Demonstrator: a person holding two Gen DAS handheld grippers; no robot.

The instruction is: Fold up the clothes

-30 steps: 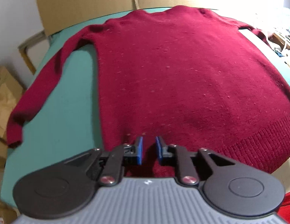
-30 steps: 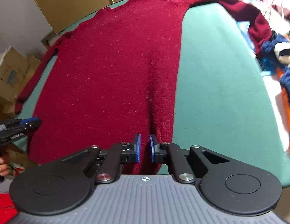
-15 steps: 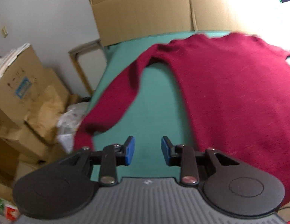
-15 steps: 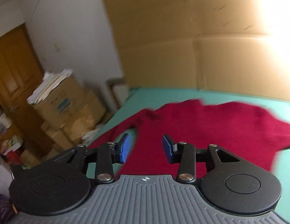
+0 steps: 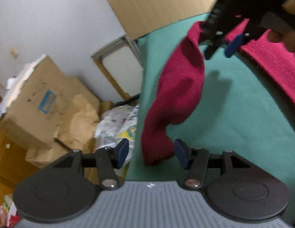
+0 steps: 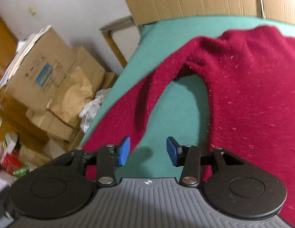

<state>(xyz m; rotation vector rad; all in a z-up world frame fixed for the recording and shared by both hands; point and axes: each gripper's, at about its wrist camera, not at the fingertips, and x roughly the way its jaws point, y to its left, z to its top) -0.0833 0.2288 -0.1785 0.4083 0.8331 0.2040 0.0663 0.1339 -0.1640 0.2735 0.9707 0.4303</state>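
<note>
Crimson knit covers much of the green table (image 6: 177, 117): the red sweater (image 6: 257, 98) lies spread there, its body filling the right side of the right wrist view and one long sleeve (image 5: 177, 95) running down toward the table's left edge. In the left wrist view the sleeve's ribbed cuff (image 5: 157, 150) sits between the blue pads of the left gripper (image 5: 151, 153), whose jaws are opening and do not press on the cloth. The right gripper (image 6: 148, 151) hovers over bare green cloth in the crook where sleeve meets body; its jaws are also opening, with nothing between them. That same gripper shows, blurred, at the top right of the left wrist view. Beyond the table stand stacked cardboard boxes (image 6: 39, 76), crumpled brown paper (image 5: 80, 117) and a flattened cardboard sheet (image 6: 195, 0) leaning against the wall.
</note>
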